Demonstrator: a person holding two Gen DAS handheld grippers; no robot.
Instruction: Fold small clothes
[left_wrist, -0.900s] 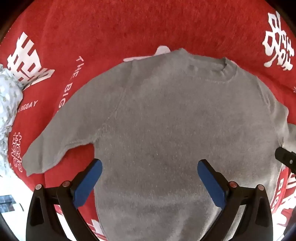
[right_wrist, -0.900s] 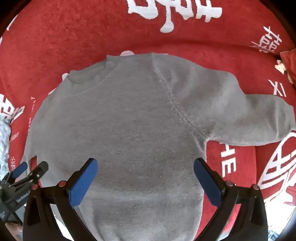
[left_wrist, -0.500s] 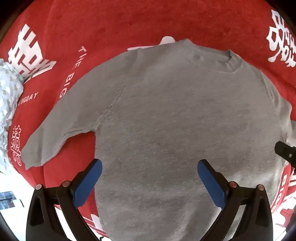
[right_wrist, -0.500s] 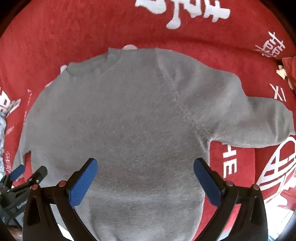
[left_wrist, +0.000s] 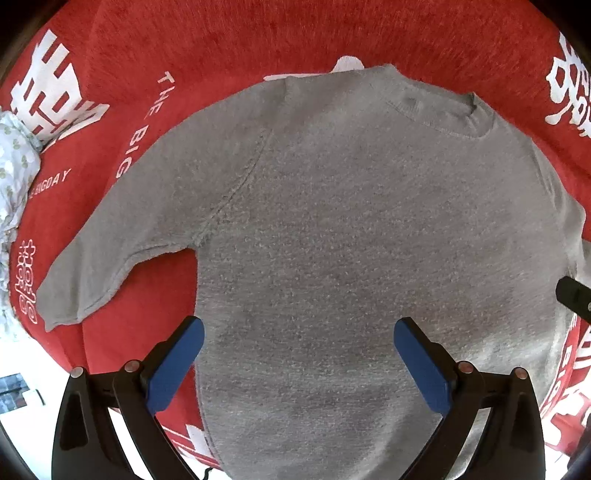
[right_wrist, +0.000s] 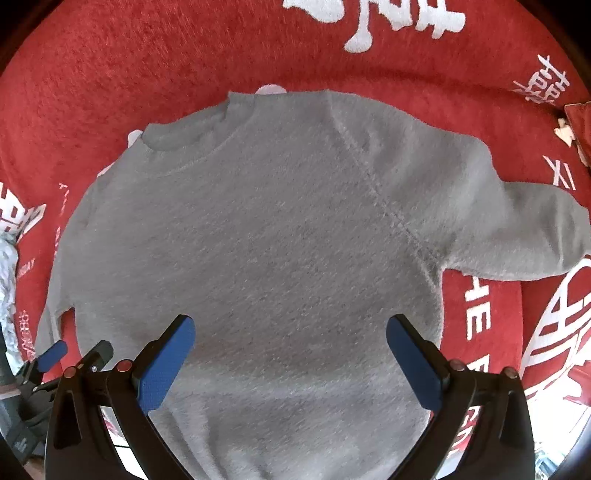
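Sweater: small grey knitted sweater (left_wrist: 351, 240) with a round ribbed collar and long sleeves; I see it spread flat, unfolded, collar at the far side, on the red cloth.
Sweater sleeves: from my left camera one sleeve (left_wrist: 110, 258) angles out and down to the left; from my right camera the other sleeve (right_wrist: 517, 236) runs out to the right.
Surface: red plush cloth (left_wrist: 258, 44) with white print covers the bench under the sweater.
Writing: I can read "THE BIG" (left_wrist: 144, 122) and "BIGDAY" (left_wrist: 51, 182) in white; large white Chinese-style characters (left_wrist: 55, 92) sit near the edges, and "HE" (right_wrist: 476, 310) shows beside the right sleeve.
Left claw (left_wrist: 295, 354): blue pads wide apart, above the sweater's lower body, gripping nothing.
Right claw (right_wrist: 290, 350): blue pads wide apart over the lower body, gripping nothing.
Side item: pale patterned fabric (left_wrist: 14, 166) at the far left edge.
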